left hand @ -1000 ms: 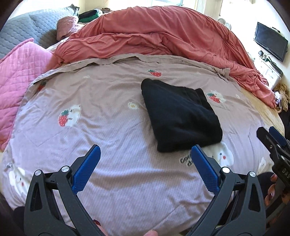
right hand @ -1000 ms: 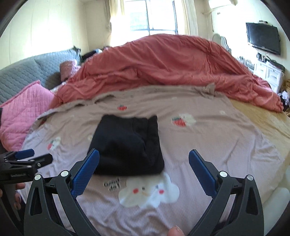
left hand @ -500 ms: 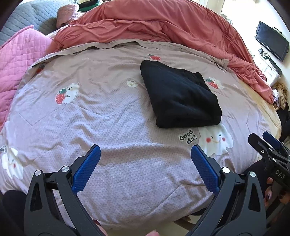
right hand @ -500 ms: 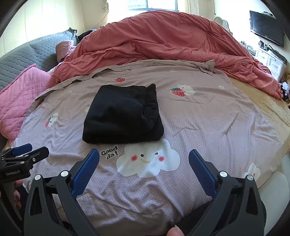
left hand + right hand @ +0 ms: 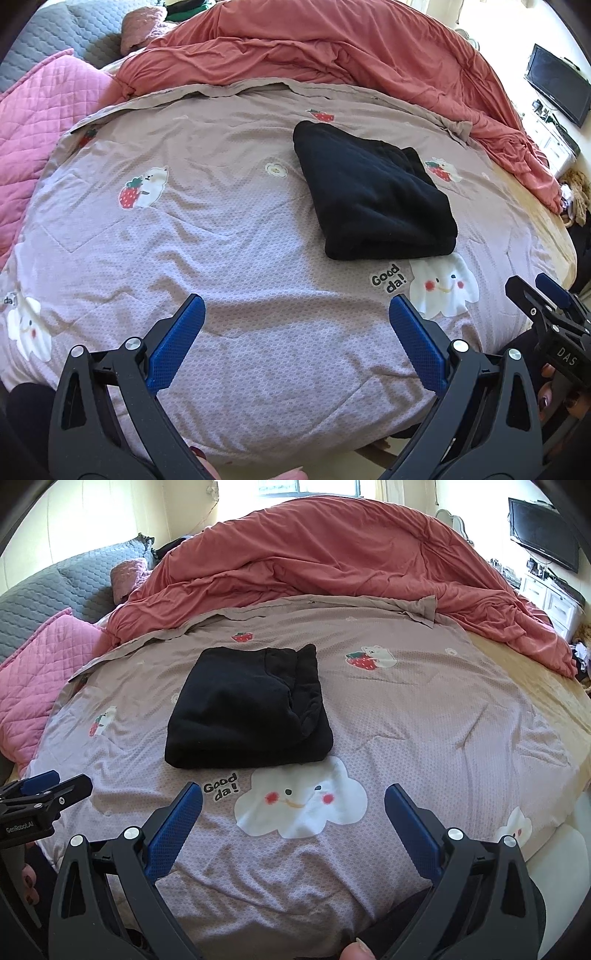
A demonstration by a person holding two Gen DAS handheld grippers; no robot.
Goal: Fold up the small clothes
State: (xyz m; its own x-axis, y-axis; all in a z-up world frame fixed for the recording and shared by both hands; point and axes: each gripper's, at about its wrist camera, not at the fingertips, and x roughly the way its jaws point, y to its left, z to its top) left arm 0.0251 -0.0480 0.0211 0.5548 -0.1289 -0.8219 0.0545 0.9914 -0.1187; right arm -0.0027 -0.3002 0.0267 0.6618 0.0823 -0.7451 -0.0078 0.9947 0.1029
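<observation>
Left wrist view: the left gripper (image 5: pixel 297 328) hangs over the near edge of the bed, jaws spread wide and holding nothing. Ahead and to its right lies a black folded garment (image 5: pixel 373 195), a compact rectangular bundle resting flat on the mauve cartoon-print quilt (image 5: pixel 221 240). The right gripper (image 5: pixel 535 291) shows at the far right edge of this view, low and beside the bed.

Right wrist view: the right gripper (image 5: pixel 293 806) is likewise spread wide and empty. The garment (image 5: pixel 247 709) lies ahead of it and slightly left, beyond a white cloud print (image 5: pixel 301 799) whose top edge it touches. The bundle's long axis appears to run away from both grippers, toward the red duvet (image 5: pixel 332 554) heaped behind. Neither tool touches the cloth; the right one seems the nearer. The bundle looks fully folded.
</observation>
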